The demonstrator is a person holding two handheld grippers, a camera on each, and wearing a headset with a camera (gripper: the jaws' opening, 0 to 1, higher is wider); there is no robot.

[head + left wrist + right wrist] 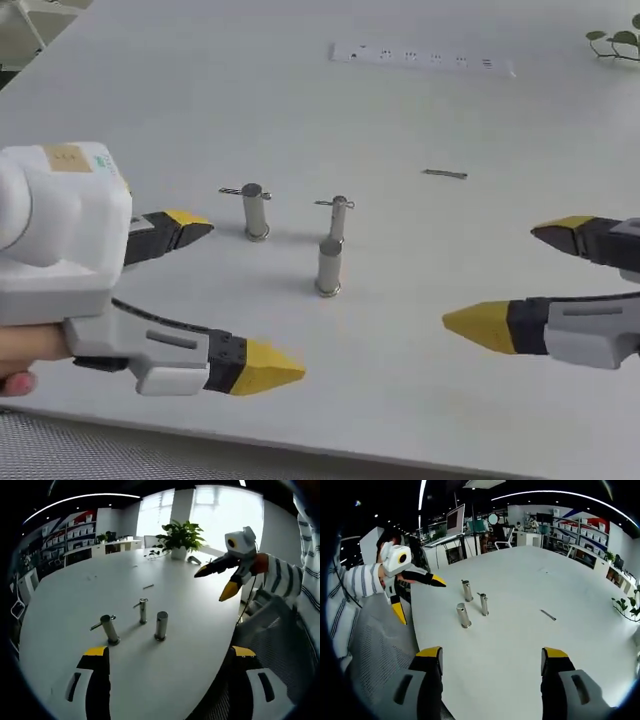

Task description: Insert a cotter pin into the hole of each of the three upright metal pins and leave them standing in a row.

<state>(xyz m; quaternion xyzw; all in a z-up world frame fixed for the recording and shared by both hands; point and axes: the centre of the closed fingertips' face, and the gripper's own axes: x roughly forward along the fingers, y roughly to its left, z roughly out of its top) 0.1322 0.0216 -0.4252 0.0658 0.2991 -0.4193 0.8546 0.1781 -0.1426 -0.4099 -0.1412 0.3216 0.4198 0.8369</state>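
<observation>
In the head view, three upright metal pins stand close together on the white table point(420, 400). The rear-left pin point(255, 212) and the rear-right pin point(338, 218) each carry a cotter pin through the top. The front pin point(329, 266), just in front of the rear-right pin, looks bare. A loose cotter pin point(444, 174) lies flat, well apart to the right and farther back. Our left gripper point(250, 298) hovers left of the pins, jaws spread with nothing between them. Our right gripper point(490, 277) hovers at the right, equally wide and empty.

In the left gripper view, our jaws stand far apart at the bottom. The front pin point(161, 625) is ahead, with the loose cotter pin point(148, 586) beyond the group.

In the right gripper view, the jaws are again spread. The loose cotter pin point(548, 615) lies right of the pins on bare table.

We judge the loose cotter pin to be light, stiff wire that may skate on the smooth top. We would pinch it across the shank near its head, leaving the legs free to enter the hole. The front pin looks solid but narrow-based and could tip, so we would steady it low on the barrel.
</observation>
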